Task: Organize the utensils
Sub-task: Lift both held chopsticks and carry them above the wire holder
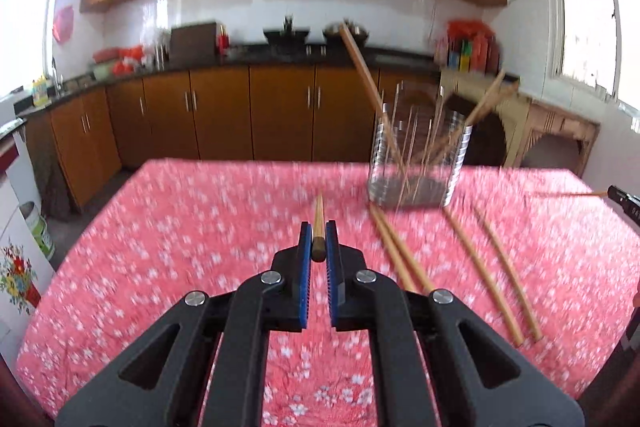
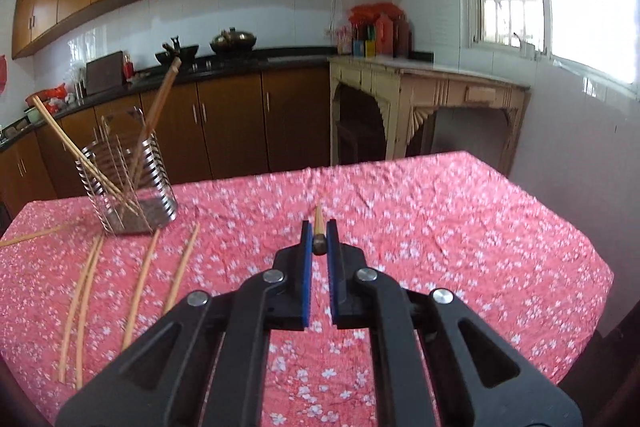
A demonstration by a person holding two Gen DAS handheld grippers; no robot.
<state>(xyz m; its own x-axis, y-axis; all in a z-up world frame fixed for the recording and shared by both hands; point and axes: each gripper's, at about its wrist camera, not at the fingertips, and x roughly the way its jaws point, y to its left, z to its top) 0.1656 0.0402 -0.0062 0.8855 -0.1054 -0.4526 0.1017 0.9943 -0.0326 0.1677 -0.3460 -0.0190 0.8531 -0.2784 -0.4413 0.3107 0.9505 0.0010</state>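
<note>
My left gripper (image 1: 319,241) is shut on a wooden chopstick (image 1: 318,223) that points forward above the pink flowered tablecloth (image 1: 200,227). My right gripper (image 2: 319,237) is shut on another chopstick (image 2: 319,223), also pointing forward. A wire utensil holder (image 1: 416,163) stands on the table ahead and right of the left gripper and holds a few chopsticks; it shows at the left in the right wrist view (image 2: 128,187). Several loose chopsticks (image 1: 480,267) lie in front of the holder and also show in the right wrist view (image 2: 136,291).
The far table edge (image 1: 256,161) faces brown kitchen cabinets (image 1: 224,115). A cream side table (image 2: 424,99) stands at the right under a window. The right gripper's tip with its chopstick shows at the left wrist view's right edge (image 1: 624,199).
</note>
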